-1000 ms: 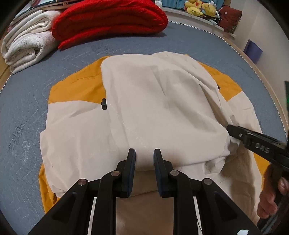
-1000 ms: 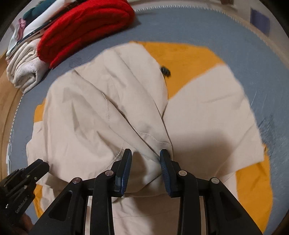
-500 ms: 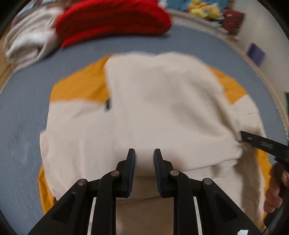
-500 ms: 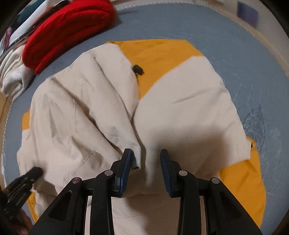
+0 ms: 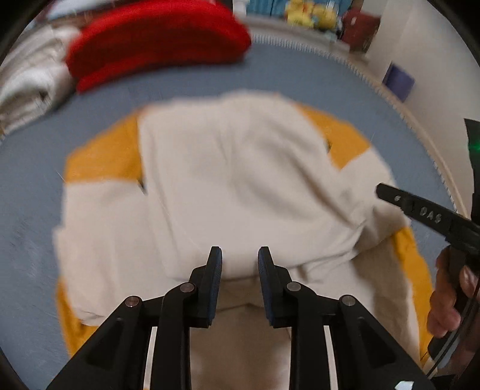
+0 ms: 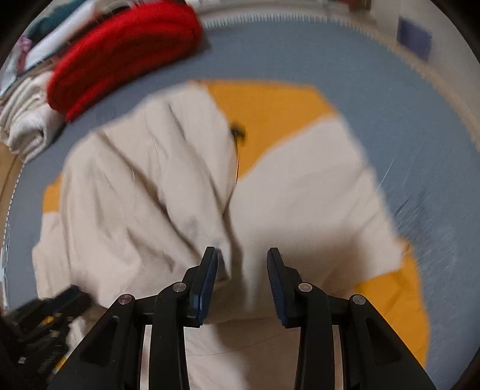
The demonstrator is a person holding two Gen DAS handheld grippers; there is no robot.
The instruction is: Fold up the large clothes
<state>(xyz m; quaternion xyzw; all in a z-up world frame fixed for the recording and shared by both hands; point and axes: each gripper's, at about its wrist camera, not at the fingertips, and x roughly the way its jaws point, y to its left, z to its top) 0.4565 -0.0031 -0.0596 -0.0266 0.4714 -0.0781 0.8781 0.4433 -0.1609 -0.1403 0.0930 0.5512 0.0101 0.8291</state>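
A cream and mustard-yellow jacket [image 5: 240, 180] lies folded on a grey-blue bed cover [image 5: 30, 240], its cream flap laid over the middle. My left gripper [image 5: 239, 255] hovers over the near fold edge; its jaws are opening and the pads press on nothing. In the right wrist view the jacket [image 6: 150, 195] shows creased folds, and my right gripper [image 6: 241, 255] stands open above a fold corner, with cloth only beneath the gap. One of the right gripper's fingers [image 5: 420, 210] reaches in from the right, held by a hand [image 5: 444, 306]. The left gripper [image 6: 51, 306] is a blur at lower left.
A folded red blanket [image 5: 156, 39] and stacked cream blankets [image 5: 27, 90] lie at the far left of the bed. Plush toys [image 5: 309, 15] sit beyond the far edge. The bed's stitched rim [image 5: 405, 114] curves along the right, near a wall.
Both grippers have risen and drawn back from the jacket, which looks smaller and blurred. The cloth bunched between the right fingers a second ago now lies flat below them.
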